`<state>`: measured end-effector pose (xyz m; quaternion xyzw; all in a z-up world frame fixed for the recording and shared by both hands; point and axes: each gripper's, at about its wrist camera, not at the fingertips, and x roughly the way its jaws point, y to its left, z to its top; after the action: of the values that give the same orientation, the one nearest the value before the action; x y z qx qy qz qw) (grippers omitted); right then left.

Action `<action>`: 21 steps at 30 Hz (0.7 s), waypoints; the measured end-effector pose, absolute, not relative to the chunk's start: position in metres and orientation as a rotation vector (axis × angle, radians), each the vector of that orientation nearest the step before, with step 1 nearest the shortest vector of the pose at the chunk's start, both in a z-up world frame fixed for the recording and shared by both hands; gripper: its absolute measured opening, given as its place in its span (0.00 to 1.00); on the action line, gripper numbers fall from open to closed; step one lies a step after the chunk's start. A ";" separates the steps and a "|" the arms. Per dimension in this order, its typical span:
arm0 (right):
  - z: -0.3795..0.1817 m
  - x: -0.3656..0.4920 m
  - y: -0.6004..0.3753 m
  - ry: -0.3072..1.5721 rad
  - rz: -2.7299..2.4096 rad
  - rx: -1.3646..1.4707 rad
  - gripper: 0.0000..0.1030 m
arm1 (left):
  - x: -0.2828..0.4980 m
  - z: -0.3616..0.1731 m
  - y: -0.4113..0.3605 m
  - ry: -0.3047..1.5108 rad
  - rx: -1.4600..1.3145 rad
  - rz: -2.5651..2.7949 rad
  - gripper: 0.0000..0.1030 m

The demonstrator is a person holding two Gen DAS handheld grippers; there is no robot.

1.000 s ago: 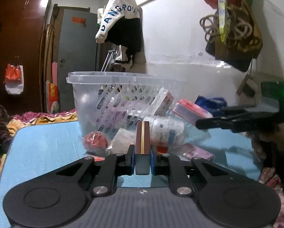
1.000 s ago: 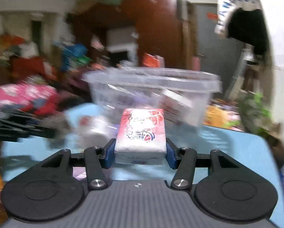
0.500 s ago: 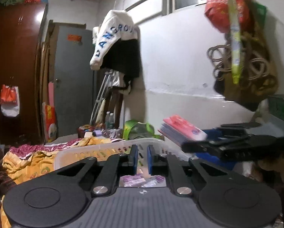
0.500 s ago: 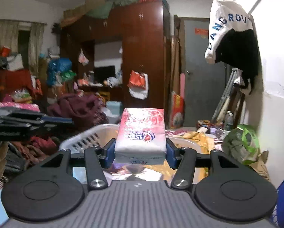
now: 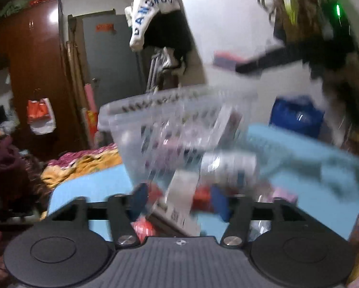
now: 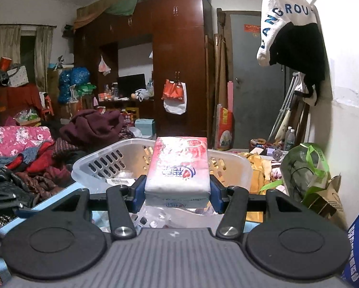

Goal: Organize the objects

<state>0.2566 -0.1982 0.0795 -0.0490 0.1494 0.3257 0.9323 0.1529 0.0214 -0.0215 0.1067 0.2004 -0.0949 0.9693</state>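
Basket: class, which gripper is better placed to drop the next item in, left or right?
Right. The right gripper holds the tissue pack just short of the basket; the left gripper is open over loose table items.

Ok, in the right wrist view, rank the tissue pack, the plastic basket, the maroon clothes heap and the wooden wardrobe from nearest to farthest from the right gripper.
1. Tissue pack, clamped in the right gripper.
2. Plastic basket, just ahead, below.
3. Maroon clothes heap, behind, left.
4. Wooden wardrobe, far back.
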 end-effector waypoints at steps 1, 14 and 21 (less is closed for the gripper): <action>0.079 0.257 -0.197 0.308 0.666 -0.103 0.55 | 0.154 -0.026 0.018 0.410 0.239 -0.177 0.66; 0.074 0.247 -0.203 0.307 0.675 -0.114 0.55 | 0.151 -0.038 0.021 0.388 0.283 -0.137 0.31; 0.072 0.245 -0.204 0.307 0.677 -0.111 0.55 | 0.146 -0.044 0.011 0.394 0.338 -0.185 0.44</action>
<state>0.2453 -0.2042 0.0720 -0.0544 0.1500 0.3307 0.9301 0.1458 0.0105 -0.0443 0.1669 0.1946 -0.0912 0.9623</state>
